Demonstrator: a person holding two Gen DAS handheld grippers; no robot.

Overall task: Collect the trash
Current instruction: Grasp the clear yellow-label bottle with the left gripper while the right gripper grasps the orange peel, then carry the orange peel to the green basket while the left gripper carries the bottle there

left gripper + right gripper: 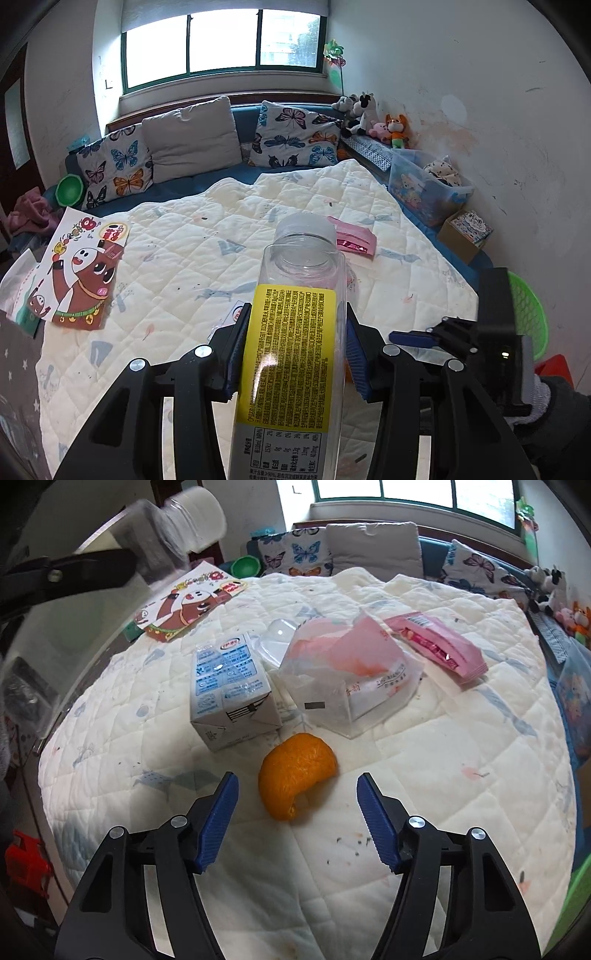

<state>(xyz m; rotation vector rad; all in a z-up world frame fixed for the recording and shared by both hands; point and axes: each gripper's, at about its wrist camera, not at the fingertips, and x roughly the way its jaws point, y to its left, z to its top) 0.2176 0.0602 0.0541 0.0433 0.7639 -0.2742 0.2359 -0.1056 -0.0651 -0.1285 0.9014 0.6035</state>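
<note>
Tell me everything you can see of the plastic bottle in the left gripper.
The bottle is clear plastic and looks empty, with a wide whitish screw cap and a yellow label of dense black print above a white nutrition table. The left gripper is shut on it, blue pads pressing the labelled body on both sides. It is held off the quilt, cap pointing away from the camera. In the right wrist view it shows blurred at the upper left.

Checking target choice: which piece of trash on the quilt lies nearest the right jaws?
The orange peel, just ahead between the open jaws; the milk carton and pink wrapper lie farther back.
</note>
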